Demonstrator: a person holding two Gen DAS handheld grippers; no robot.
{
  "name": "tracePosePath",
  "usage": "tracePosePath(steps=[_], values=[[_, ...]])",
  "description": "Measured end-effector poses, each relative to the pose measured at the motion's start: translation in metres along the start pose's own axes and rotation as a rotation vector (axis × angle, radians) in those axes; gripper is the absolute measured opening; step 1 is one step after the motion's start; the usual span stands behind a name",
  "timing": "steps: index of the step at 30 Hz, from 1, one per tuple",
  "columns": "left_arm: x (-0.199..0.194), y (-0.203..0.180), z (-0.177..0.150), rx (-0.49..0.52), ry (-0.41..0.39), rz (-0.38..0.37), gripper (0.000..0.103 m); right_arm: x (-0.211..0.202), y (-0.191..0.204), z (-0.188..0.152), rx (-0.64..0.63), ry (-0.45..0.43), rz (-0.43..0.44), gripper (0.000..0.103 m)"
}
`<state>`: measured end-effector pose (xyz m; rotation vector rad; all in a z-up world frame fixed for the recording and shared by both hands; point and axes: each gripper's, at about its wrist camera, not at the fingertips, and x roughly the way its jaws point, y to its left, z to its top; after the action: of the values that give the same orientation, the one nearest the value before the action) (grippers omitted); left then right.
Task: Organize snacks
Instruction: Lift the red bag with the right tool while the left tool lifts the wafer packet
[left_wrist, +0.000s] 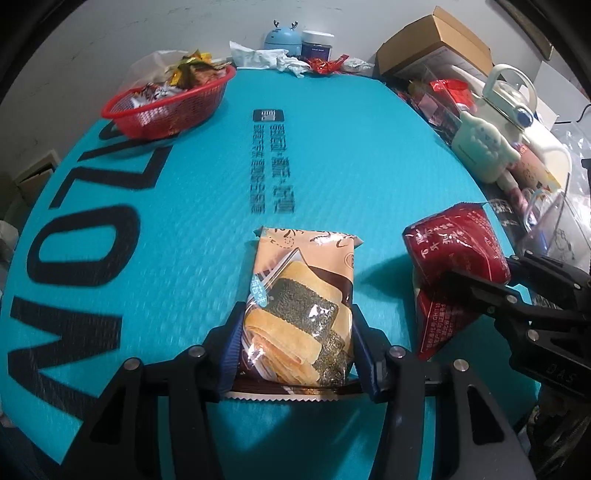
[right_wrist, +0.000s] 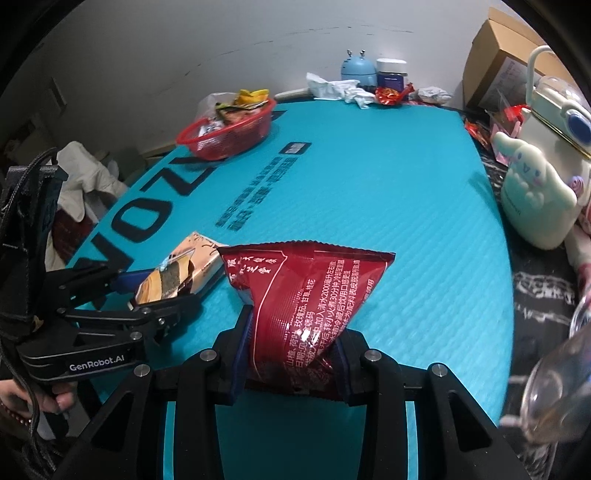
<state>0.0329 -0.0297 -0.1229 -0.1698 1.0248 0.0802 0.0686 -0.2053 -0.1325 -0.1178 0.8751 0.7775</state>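
Left wrist view: left hand-held gripper (left_wrist: 295, 343) clamps the beige snack packet (left_wrist: 299, 310) between its blue pads, above the teal surface (left_wrist: 332, 166).
Right wrist view: right hand-held gripper (right_wrist: 291, 354) pinches the red snack bag (right_wrist: 310, 295) by its lower end.
Packets: side by side, apart.
Red basket (left_wrist: 166, 110): far left, holding snacks.

A tan seaweed-roll snack packet (left_wrist: 295, 310) is hanging lengthwise, clamped at its sides above the teal mat (left_wrist: 369, 155). Just beside it, a dark red printed packet (right_wrist: 310, 295) is sitting pinched and crumpled. A red mesh basket (left_wrist: 166, 107) is holding mixed snacks far back.
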Motion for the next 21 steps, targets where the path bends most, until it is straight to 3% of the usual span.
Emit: tracePosePath(steps=[21], values=[[0.009,-0.009,0.0,0.106,-0.009,0.024,0.055,0.013,0.015,-0.008,0.018,0.025,-0.028,0.046]])
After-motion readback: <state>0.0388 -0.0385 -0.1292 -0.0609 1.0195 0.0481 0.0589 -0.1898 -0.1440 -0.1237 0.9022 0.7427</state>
